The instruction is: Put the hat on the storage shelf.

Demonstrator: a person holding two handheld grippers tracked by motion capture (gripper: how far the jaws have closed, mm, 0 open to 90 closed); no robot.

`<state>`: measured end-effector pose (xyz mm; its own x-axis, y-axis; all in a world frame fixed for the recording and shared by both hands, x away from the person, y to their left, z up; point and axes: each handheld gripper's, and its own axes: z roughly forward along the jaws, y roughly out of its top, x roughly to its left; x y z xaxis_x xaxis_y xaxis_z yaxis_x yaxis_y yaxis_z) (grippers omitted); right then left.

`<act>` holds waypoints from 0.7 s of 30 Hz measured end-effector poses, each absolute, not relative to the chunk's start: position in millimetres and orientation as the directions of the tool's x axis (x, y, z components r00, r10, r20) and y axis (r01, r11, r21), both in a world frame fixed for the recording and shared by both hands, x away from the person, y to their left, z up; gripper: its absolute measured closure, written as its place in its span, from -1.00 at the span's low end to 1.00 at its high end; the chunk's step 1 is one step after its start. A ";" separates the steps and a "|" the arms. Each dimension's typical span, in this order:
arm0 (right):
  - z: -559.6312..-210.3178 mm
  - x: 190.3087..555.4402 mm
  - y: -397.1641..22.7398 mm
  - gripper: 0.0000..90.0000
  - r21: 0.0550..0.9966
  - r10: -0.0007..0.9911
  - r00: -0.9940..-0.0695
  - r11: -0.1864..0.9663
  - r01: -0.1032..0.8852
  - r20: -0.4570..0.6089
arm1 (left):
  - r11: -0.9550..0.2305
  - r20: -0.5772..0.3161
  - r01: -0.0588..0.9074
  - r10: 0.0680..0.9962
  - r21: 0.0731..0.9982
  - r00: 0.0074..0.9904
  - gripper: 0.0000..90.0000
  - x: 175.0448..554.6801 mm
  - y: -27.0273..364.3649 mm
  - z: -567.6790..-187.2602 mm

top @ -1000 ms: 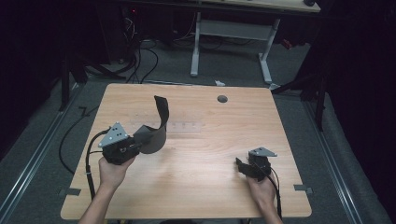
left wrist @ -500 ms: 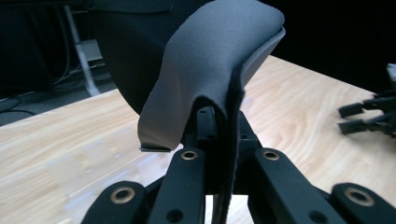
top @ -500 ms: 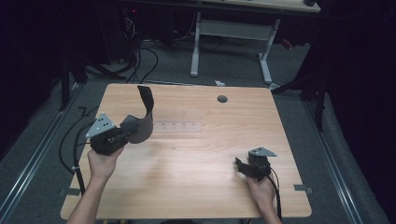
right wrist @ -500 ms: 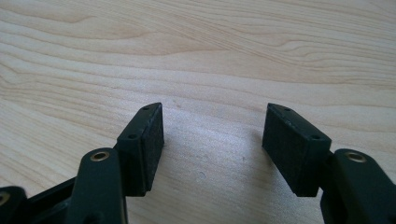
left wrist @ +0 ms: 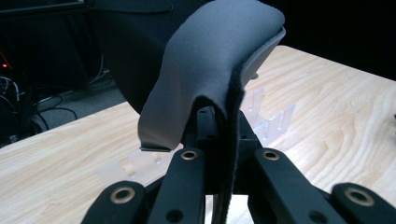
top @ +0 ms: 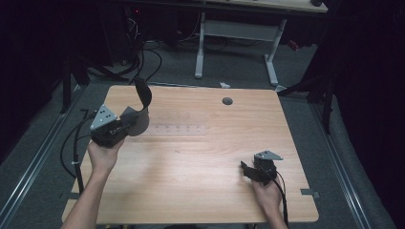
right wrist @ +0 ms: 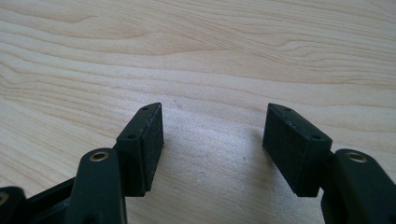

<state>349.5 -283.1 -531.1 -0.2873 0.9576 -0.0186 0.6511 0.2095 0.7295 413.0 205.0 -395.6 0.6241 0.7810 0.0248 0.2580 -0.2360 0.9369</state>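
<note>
Two tools, one per hand, above one light wooden table (top: 191,157).

Left tool (top: 125,125), near the table's left edge: clamped shut on one dark grey, curved, fabric-covered pad (top: 138,114), raised off the wood; upper flap of the pad arching up toward the far left corner. In the left gripper view, same pad (left wrist: 205,70) draped over the closed jaws, one fabric edge running down between them; exact shape hard to make out, top cut off by the frame.

Right tool (top: 250,172), near the table's right front area: jaws wide, holding nothing; in the right gripper view, bare wood grain between the two black pads (right wrist: 144,135).

One clear plastic rack with a row of upright slots (top: 179,129) lying near the table's middle, just beside the held pad; faint from above, partly hidden behind the pad in the left gripper view (left wrist: 271,121).

One round dark cable hole (top: 227,101) near the far edge.

Broad open wood between the two hands. Surroundings dark; floor cables barely readable.
</note>
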 end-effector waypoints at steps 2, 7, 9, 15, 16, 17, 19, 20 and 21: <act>-531.0 349.5 -283.1 -0.15 0.729 0.958 -0.287 0.209 0.652 -0.018 | -0.226 0.021 0.259 0.789 0.939 0.614 0.92 417.7 207.1 -395.1; -531.1 349.4 -283.1 -0.15 0.729 0.958 -0.288 0.209 0.652 -0.018 | -0.202 0.013 0.263 0.814 0.943 0.580 0.92 430.1 213.7 -395.1; -531.0 349.4 -283.0 -0.15 0.729 0.958 -0.286 0.208 0.653 -0.016 | -0.199 0.012 0.266 0.821 0.943 0.571 0.92 433.6 214.9 -395.8; -531.0 349.4 -282.9 -0.15 0.729 0.958 -0.286 0.207 0.653 -0.016 | -0.233 0.047 0.269 0.831 0.935 0.554 0.92 444.3 212.9 -401.3; -531.0 349.4 -282.9 -0.15 0.729 0.958 -0.286 0.207 0.652 -0.016 | -0.237 0.054 0.266 0.833 0.934 0.551 0.92 445.9 213.1 -402.2; -531.0 349.4 -282.9 -0.15 0.729 0.958 -0.286 0.207 0.652 -0.016 | -0.236 0.056 0.265 0.835 0.935 0.547 0.92 447.2 213.6 -403.1; -531.0 349.4 -282.9 -0.15 0.729 0.958 -0.286 0.207 0.652 -0.016 | -0.231 0.055 0.264 0.839 0.936 0.541 0.92 449.5 215.0 -405.0; -531.0 349.4 -282.9 -0.15 0.729 0.958 -0.286 0.207 0.652 -0.016 | -0.233 0.056 0.265 0.840 0.936 0.539 0.92 450.8 215.7 -405.9; -531.0 349.4 -282.9 -0.15 0.729 0.958 -0.286 0.207 0.652 -0.016 | -0.234 0.056 0.271 0.842 0.934 0.536 0.92 451.7 216.3 -406.8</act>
